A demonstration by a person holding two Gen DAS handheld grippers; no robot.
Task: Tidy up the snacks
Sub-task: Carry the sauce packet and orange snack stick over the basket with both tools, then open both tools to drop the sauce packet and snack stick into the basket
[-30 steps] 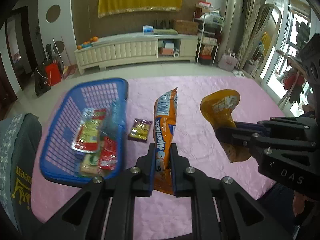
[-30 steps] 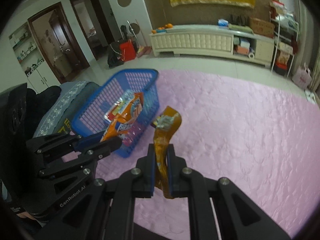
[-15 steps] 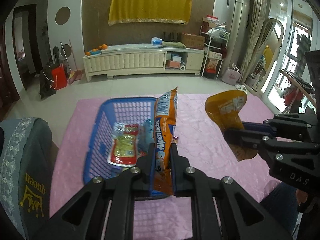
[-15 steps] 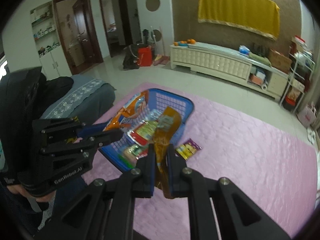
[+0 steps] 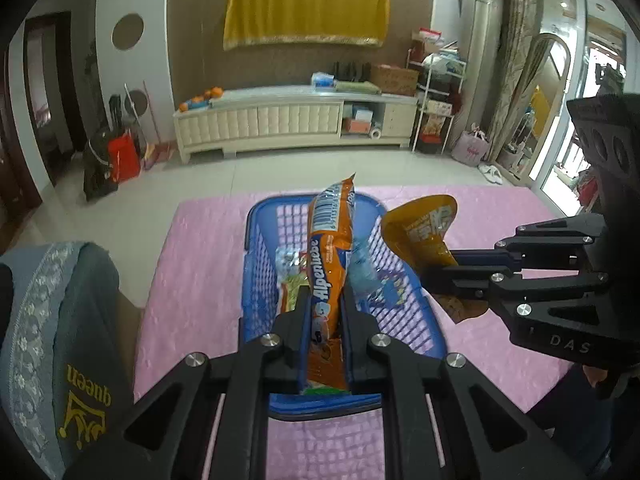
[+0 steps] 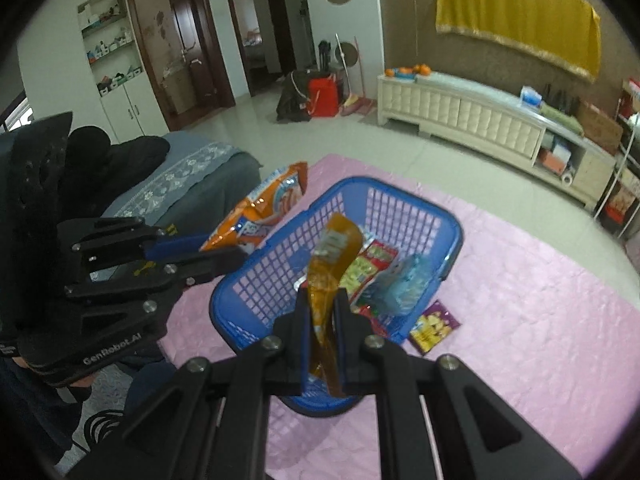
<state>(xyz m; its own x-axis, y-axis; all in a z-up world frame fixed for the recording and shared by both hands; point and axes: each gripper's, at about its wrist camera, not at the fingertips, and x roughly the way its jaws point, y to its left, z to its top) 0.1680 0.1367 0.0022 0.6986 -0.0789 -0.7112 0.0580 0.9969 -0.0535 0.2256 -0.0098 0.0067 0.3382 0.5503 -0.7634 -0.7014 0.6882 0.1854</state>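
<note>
My left gripper [image 5: 325,296] is shut on an orange Alpenliebe bag [image 5: 330,256] and holds it upright above the blue basket [image 5: 256,240]. My right gripper [image 6: 322,300] is shut on a yellow-brown pouch [image 6: 330,256], also over the basket [image 6: 256,276]. The basket holds several snack packs, among them a red-green one [image 6: 370,268] and a clear blue one [image 6: 404,280]. A small purple packet [image 6: 434,326] lies on the pink cloth just right of the basket. The right gripper [image 5: 436,276] and its pouch [image 5: 420,232] show in the left wrist view, the left gripper [image 6: 232,254] and its bag [image 6: 264,208] in the right wrist view.
The basket stands on a pink quilted cloth [image 6: 520,320] over a table. A grey cushion with a "queen" print [image 5: 60,320] lies at the table's left edge. A white cabinet [image 5: 296,120] stands far behind across a tiled floor.
Both grippers have swung left with their packs, from over the pink cloth to above the basket. The purple packet has passed out of the left wrist view.
</note>
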